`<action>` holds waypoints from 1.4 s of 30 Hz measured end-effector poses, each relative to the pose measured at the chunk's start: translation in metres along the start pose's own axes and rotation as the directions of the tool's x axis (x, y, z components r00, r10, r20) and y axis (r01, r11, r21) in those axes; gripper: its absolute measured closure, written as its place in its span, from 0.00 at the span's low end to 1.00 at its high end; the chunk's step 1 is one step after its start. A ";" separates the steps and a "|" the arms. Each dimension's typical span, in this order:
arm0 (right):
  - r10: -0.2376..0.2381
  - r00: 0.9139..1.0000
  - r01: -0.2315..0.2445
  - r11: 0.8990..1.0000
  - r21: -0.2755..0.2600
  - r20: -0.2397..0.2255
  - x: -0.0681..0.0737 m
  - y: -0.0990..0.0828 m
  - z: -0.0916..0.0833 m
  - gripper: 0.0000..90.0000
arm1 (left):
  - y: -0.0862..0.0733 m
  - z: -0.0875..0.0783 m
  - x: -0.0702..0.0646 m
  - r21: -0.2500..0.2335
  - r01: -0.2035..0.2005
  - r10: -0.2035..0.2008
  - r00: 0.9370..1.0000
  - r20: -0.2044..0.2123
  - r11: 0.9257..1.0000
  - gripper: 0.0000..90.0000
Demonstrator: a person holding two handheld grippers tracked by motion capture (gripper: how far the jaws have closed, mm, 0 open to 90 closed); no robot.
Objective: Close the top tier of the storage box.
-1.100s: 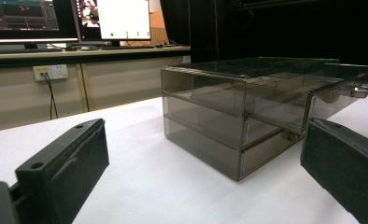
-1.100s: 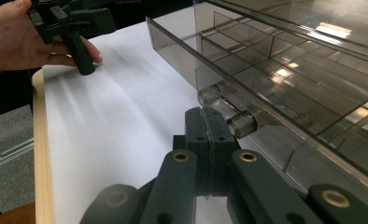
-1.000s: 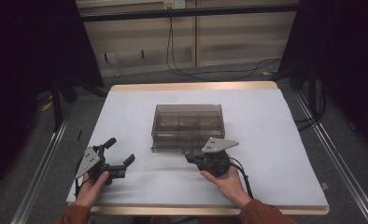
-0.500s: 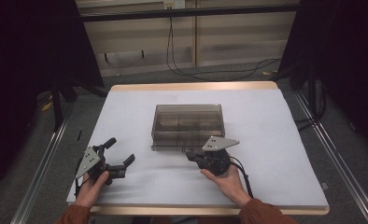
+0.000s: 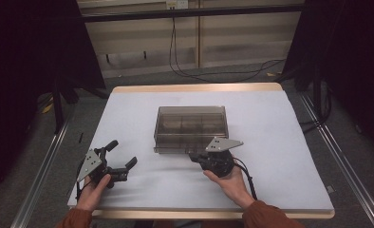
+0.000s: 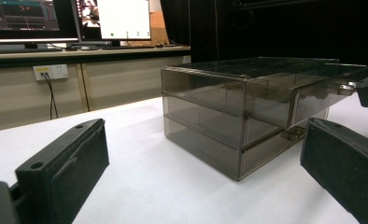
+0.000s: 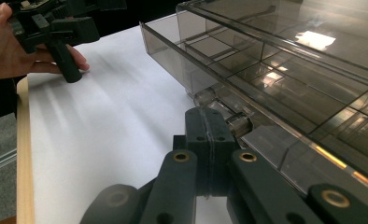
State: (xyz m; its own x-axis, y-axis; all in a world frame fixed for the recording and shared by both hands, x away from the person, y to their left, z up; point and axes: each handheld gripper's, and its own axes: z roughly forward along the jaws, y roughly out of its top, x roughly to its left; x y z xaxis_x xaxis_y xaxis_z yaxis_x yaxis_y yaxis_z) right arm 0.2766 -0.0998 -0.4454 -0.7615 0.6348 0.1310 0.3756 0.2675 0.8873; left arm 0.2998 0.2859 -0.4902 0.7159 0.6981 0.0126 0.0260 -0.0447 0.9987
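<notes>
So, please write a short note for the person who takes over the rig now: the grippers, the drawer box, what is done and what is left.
Left gripper: jaws open, holding nothing, resting on the white table at the left, apart from the box.
Right gripper: jaws shut together, tips right at a small clear knob on the front of the lower drawer; whether they pinch it I cannot tell.
Smoked plastic drawer box: mid-table, upright. In the right gripper view the lower drawer stands out a little from the front.
Done: right gripper brought to the knob.
Left, probably: pull the drawer further; the left gripper could steady the box.
</notes>
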 end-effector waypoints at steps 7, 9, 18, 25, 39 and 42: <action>0.008 1.000 -0.008 1.000 0.006 0.009 -0.003 0.000 0.002 1.00 | 0.000 0.000 0.000 0.000 0.000 0.000 1.000 0.000 1.000 0.01; 0.007 1.000 -0.007 1.000 0.007 0.010 -0.003 0.000 0.002 1.00 | 0.000 0.000 0.000 0.000 0.000 0.000 1.000 0.001 1.000 0.01; 0.007 1.000 -0.007 1.000 0.005 0.009 -0.004 0.001 0.002 1.00 | 0.000 0.000 0.000 0.000 -0.003 0.003 1.000 -0.002 1.000 0.01; 0.007 1.000 -0.007 1.000 0.005 0.004 -0.004 0.001 0.004 1.00 | 0.000 0.000 0.000 0.001 -0.003 0.003 1.000 -0.001 1.000 0.01; 0.010 1.000 -0.010 1.000 0.010 0.013 -0.006 0.002 0.008 1.00 | 0.000 0.000 0.000 -0.002 0.000 0.000 1.000 -0.002 1.000 0.01; 0.008 1.000 -0.008 1.000 0.008 0.012 -0.007 0.002 0.008 1.00 | 0.000 0.000 0.000 0.000 0.000 0.000 1.000 0.001 1.000 0.01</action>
State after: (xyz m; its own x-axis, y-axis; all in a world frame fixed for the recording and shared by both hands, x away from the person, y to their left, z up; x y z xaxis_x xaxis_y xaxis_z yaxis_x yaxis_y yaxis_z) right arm 0.2867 -0.0980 -0.4476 -0.7519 0.6458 0.1325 0.3858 0.2680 0.8828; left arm 0.2998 0.2860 -0.4902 0.7165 0.6975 0.0124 0.0262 -0.0446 0.9987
